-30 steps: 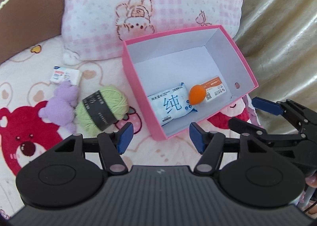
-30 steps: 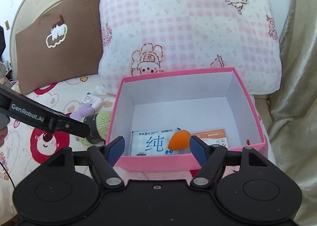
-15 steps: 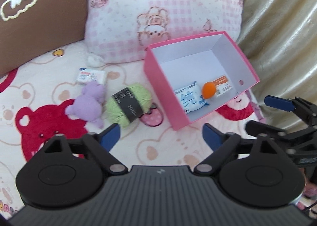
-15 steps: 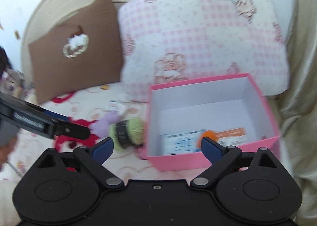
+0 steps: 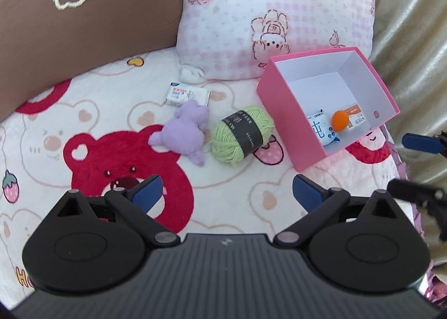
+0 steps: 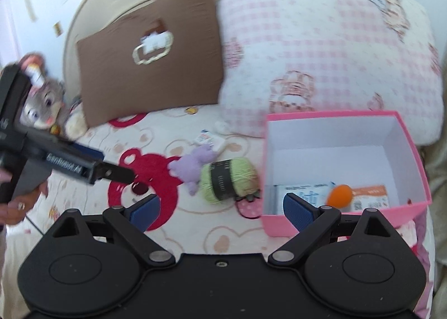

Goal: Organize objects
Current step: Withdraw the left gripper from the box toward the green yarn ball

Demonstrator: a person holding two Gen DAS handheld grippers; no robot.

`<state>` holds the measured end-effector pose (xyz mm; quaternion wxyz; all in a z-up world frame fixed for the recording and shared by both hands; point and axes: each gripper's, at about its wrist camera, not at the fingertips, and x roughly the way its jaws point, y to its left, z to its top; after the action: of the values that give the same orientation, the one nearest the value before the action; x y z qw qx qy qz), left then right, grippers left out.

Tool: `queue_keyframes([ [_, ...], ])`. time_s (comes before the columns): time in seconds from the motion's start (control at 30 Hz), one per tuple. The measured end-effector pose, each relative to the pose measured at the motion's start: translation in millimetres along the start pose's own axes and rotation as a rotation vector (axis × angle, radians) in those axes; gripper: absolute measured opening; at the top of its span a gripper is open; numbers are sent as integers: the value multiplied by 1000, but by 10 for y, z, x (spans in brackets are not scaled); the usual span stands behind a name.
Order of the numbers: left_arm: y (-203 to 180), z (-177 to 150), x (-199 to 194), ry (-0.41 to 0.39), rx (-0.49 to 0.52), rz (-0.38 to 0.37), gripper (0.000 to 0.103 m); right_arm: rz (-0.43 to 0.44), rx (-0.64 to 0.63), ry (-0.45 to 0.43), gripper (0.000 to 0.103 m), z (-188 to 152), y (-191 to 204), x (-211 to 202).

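Two views, and each catches something the other misses. Only the right wrist view shows the curved headboard [image 6: 92,20] and the grey plush rabbit [image 6: 42,101] tucked beyond the brown pillow [image 6: 151,59]; it also takes in the left tongs [image 6: 111,172] from the side, reaching in over the blanket. The left wrist view in turn shows the blue fingertip [image 5: 421,142] of the right tongs [image 5: 416,165] past the near right corner of the pink box [image 5: 290,115].

Nearest in each view are the tongs themselves. The left tongs [image 5: 225,192] gape wide with nothing between the pads, hovering above the red bear face on the blanket [image 5: 92,112]. The right tongs [image 6: 220,207] are likewise spread wide and bare.

Beyond the left tongs, the green yarn ball [image 5: 241,134] (dark paper band round its middle) lies just left of the pink box. The purple plush toy [image 5: 185,130] lies just left of the yarn, and the small white packet [image 5: 186,94] just behind the toy.

The pink box stands open on the bed, its far side against the pink checked pillow [image 5: 279,11]. Inside, along its near wall, lie a white-and-blue packet [image 5: 321,129], an orange ball [image 5: 340,120] and an orange-and-white packet [image 5: 356,118] beside it.
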<state>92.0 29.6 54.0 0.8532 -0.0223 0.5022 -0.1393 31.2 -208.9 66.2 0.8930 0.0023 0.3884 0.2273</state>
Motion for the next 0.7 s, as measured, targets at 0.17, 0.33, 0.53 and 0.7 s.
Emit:
queue_keyframes([
  [0.17,81,20,3,4,-25,-12,101,28,-100,29,97,18,337,78],
  [0.33,107,-18,-39,-15,-14,-61,101,40,-159,43,97,50,591,181],
  [0.53,305,-132,85,-19,-88,-101,101,-6,-241,32,97,-7,782,447],
  [0.7,415,-246,270,-18,-104,-107,101,-2,-258,2,97,-114,770,678],
])
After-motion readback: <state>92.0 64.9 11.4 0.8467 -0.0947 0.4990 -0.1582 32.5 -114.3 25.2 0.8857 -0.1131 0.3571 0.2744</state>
